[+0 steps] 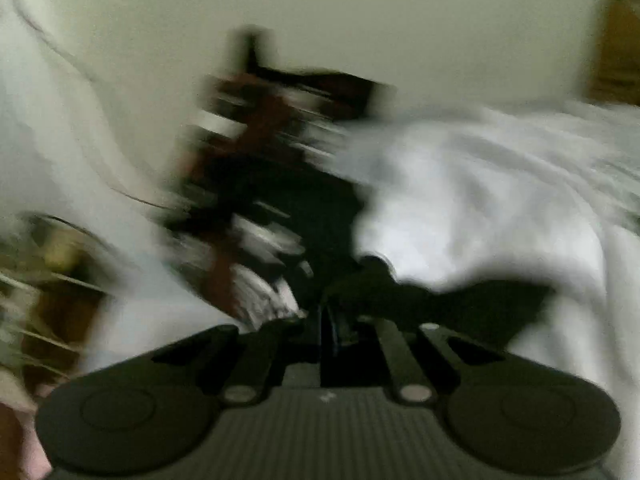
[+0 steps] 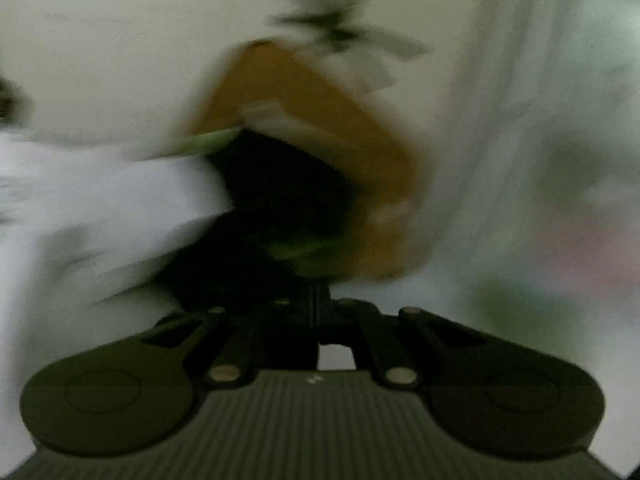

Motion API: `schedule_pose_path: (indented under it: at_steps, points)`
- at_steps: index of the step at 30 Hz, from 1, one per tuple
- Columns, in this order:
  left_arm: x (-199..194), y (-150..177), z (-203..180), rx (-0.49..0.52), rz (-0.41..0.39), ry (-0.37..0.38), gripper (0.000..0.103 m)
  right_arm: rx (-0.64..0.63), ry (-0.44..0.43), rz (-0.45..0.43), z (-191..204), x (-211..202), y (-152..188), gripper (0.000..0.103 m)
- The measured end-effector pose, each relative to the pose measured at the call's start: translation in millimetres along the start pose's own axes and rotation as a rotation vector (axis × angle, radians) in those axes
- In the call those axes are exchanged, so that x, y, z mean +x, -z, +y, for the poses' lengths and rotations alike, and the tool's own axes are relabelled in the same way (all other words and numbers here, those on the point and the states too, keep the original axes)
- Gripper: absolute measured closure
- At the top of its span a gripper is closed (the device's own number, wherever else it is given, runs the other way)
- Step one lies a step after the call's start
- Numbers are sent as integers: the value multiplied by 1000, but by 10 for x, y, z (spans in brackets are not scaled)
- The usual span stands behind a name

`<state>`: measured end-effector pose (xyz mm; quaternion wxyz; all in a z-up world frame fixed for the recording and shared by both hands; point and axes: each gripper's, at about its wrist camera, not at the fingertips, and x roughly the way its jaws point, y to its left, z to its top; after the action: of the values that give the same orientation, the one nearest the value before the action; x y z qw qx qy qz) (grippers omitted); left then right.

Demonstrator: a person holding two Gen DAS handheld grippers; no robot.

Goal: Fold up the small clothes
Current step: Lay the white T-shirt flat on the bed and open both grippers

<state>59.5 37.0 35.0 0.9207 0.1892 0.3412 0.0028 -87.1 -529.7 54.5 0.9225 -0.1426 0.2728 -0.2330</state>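
Left wrist view showed the left gripper (image 1: 326, 320) clenched, its jaws drawn together over dark fabric at the near edge of a striped dark garment (image 1: 256, 184) that lay across a white sheet (image 1: 480, 200). The blur made it impossible to confirm whether cloth was actually pinched between the pads, though a grip on the hem would suit the fold the task calls for. A brown shape (image 1: 616, 48) was cut off at the upper right edge, and cluttered yellowish objects (image 1: 44, 280) smeared at the lower left could not be identified.

Right wrist view showed the right gripper (image 2: 320, 300) likewise clenched, its tips buried in a dark mass of cloth (image 2: 280, 200) just ahead, probably the same garment's other side, taken so that both hands could lift and fold together. Whether it truly held the cloth could not be told. An orange-brown object (image 2: 312, 120), perhaps a cardboard flap, rose behind the cloth, with a green streak (image 2: 208, 144) beside it; motion blur left both uncertain. White bedding (image 2: 100, 200) filled the left.
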Motion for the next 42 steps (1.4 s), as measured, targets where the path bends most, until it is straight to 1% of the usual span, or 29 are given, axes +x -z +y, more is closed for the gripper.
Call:
schedule_pose_path:
  at_steps: [1, 2, 3, 4, 5, 6, 8, 9, 10, 11, 12, 14, 16, 18, 20, 23, 27, 29, 30, 31, 32, 33, 34, 35, 36, 38, 40, 42]
  points:
    - [87, -120, 125, -43, -11, -88, 99, 25, 93, 9, -122, 105, -48, 94]
    - [162, -215, 232, -84, -8, -139, 99, 70, 131, 31, -225, 173, -89, 91]
    - [244, -305, 351, -139, 17, -155, 99, 128, 114, 40, -314, 191, -116, 89]
    - [296, -356, 438, -184, 40, -136, 98, 213, 52, 37, -406, 158, -120, 78]
    - [316, -393, 490, -220, 55, -106, 97, 281, -17, 24, -456, 102, -100, 61]
    - [294, -404, 493, -228, 53, -102, 95, 311, -57, 17, -461, 54, -81, 56]
    - [186, -366, 427, -189, 30, -139, 86, 299, -118, -4, -368, -120, -22, 54]
    - [106, -327, 388, -170, 12, -167, 76, 282, -161, -13, -305, -222, 14, 54]
    - [1, -271, 351, -159, -11, -177, 68, 276, -210, -17, -254, -305, 48, 51]
    - [-104, -206, 338, -157, -30, -163, 66, 278, -261, -17, -218, -395, 92, 48]
    - [-192, -156, 334, -159, -43, -125, 64, 283, -314, -11, -182, -461, 127, 47]
    - [-475, 15, 304, -166, -55, 5, 62, 300, -424, 15, -58, -557, 179, 47]
    - [-734, 202, 277, -166, -53, 154, 53, 319, -510, 33, 49, -703, 263, 47]
    - [-977, 403, 220, -155, -39, 305, 50, 334, -593, 49, 166, -884, 351, 47]
    - [-1137, 568, 139, -125, -30, 396, 49, 347, -670, 65, 280, -1043, 419, 47]
    - [-1276, 777, -54, -74, 3, 456, 48, 323, -727, 90, 438, -1138, 485, 47]
    - [-1409, 948, -218, -31, 10, 479, 49, 288, -763, 121, 580, -1223, 565, 47]
    - [-1430, 1016, -270, -13, 18, 479, 53, 266, -759, 138, 653, -1225, 588, 47]
    - [-1449, 1049, -322, 2, 22, 477, 58, 254, -753, 135, 680, -1258, 610, 48]
    - [-1466, 1083, -389, 19, 28, 477, 68, 235, -746, 117, 710, -1296, 622, 55]
    - [-1469, 1127, -467, 42, 37, 479, 73, 215, -755, 111, 741, -1328, 630, 75]
    - [-1456, 1157, -512, 59, 46, 479, 86, 200, -756, 107, 769, -1347, 653, 82]
    - [-1456, 1197, -569, 74, 51, 475, 94, 193, -737, 98, 784, -1368, 671, 87]
    - [-1495, 1231, -602, 80, 30, 459, 96, 188, -729, 92, 773, -1394, 689, 99]
    - [-1524, 1249, -613, 90, 25, 444, 97, 187, -725, 91, 764, -1406, 701, 99]
    - [-1587, 1272, -539, 74, 14, 419, 98, 197, -704, 87, 696, -1440, 720, 100]
    - [-1668, 1289, -372, 33, -1, 388, 98, 187, -644, 72, 623, -1513, 734, 100]
    - [-1715, 1320, -177, -31, -8, 351, 98, 191, -588, 54, 528, -1591, 750, 101]
